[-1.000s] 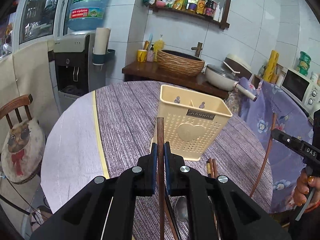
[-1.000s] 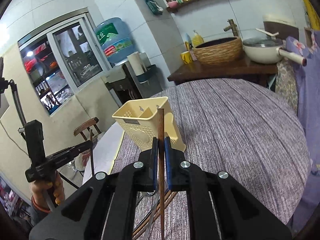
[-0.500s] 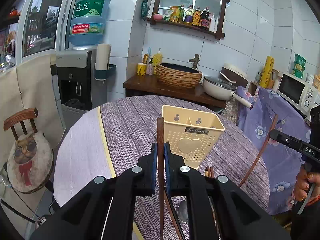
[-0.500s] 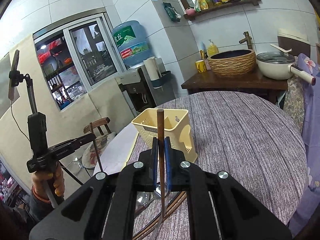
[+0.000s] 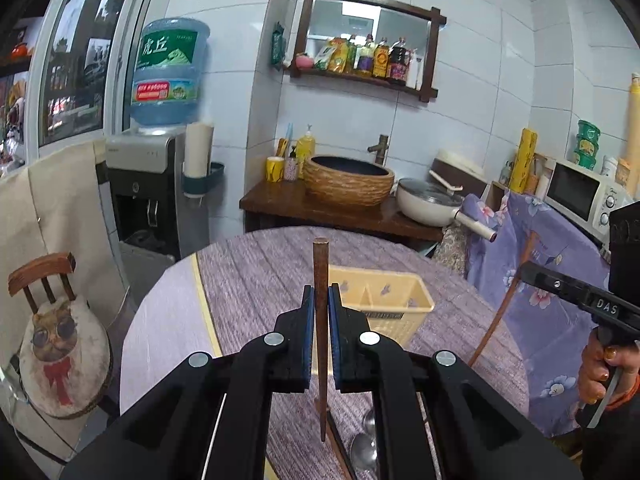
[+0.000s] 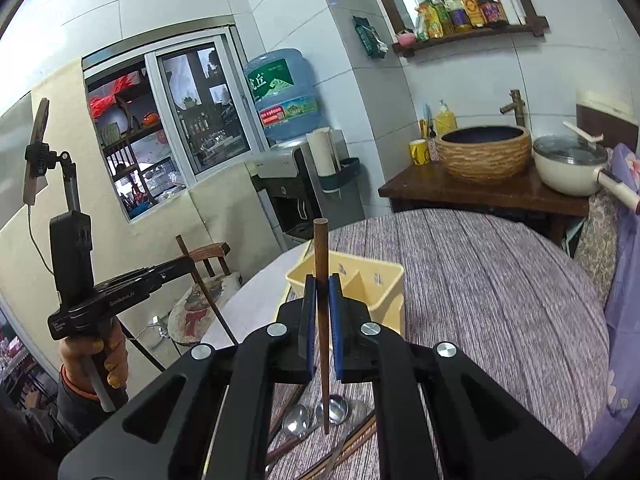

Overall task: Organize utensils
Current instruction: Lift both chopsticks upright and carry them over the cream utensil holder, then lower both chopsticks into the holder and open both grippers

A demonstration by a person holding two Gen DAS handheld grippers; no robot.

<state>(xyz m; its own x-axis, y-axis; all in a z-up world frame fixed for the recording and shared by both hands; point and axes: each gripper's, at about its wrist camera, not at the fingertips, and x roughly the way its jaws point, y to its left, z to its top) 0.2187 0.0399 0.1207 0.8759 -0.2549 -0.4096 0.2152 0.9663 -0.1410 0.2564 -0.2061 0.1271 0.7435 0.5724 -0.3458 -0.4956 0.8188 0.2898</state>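
My left gripper (image 5: pixel 320 293) is shut on a brown wooden chopstick (image 5: pixel 321 264) that stands upright between its blue pads. It hangs above and in front of the cream perforated utensil holder (image 5: pixel 386 306) on the table. My right gripper (image 6: pixel 321 283) is shut on a second upright chopstick (image 6: pixel 321 248), also above the holder (image 6: pixel 364 280). Each view shows the other gripper to the side: the right one (image 5: pixel 534 273) and the left one (image 6: pixel 187 263). Spoons (image 6: pixel 297 419) and loose chopsticks (image 6: pixel 354 440) lie on the table below.
The round table (image 6: pixel 500 300) has a purple striped cloth. A chair with a cat cushion (image 5: pixel 60 344) stands at its left. A water dispenser (image 5: pixel 148 184), a sideboard with a woven basin (image 5: pixel 348 180) and a pan (image 5: pixel 428 202) stand behind.
Both grippers have risen with their chopsticks still clamped. The holder and table now sit lower in both views, and the chopstick tips hang clear of the table.
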